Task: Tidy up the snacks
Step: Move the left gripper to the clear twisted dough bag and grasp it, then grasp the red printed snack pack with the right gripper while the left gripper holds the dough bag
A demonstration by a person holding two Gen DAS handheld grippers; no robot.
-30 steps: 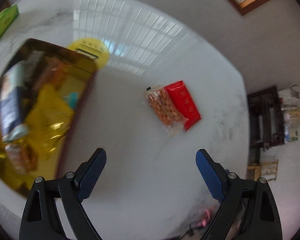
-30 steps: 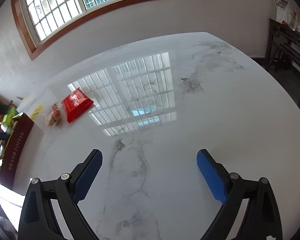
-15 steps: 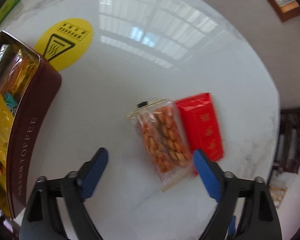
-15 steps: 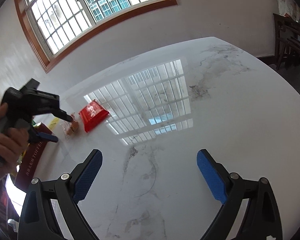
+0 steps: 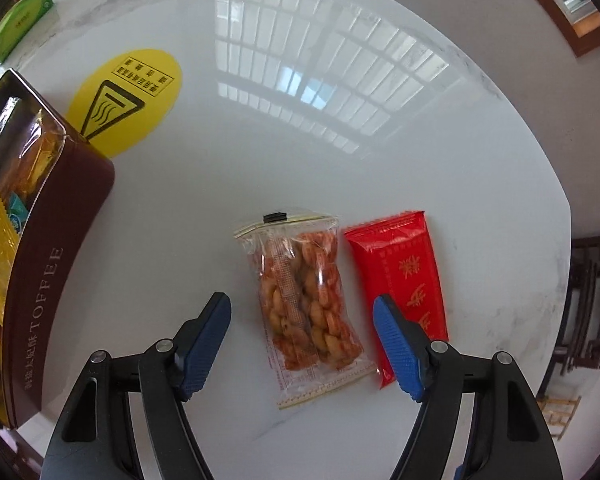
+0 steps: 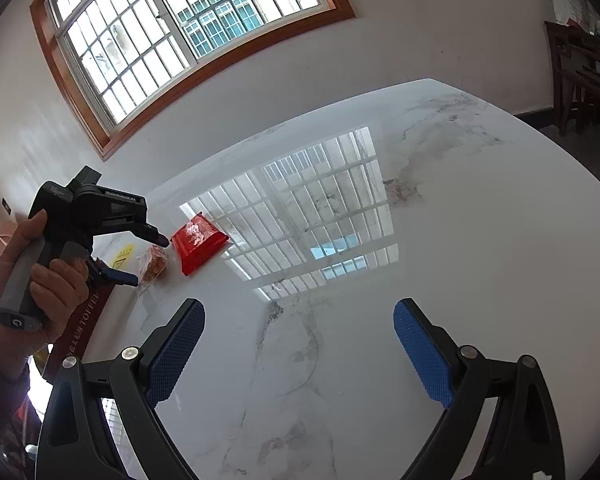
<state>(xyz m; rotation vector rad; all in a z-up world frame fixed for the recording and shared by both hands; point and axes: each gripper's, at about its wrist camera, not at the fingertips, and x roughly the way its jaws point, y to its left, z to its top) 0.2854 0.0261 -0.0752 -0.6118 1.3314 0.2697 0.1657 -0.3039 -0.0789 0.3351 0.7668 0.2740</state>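
- The left tool hung steeply over a clear plastic packet of orange-brown snacks lying flat on the glossy white marble worktop; its jaws had just been closing, the packet between them but not yet pinched.
- The step looked like a pick-up (destination, probably, the dark brown toffee tin, well to the left); the next move called for lowering and squeezing across the packet's width.
- A flat red foil packet lay just beside it, partly under one blue pad, and risked being caught.
- The right tool hovered spread wide, empty.
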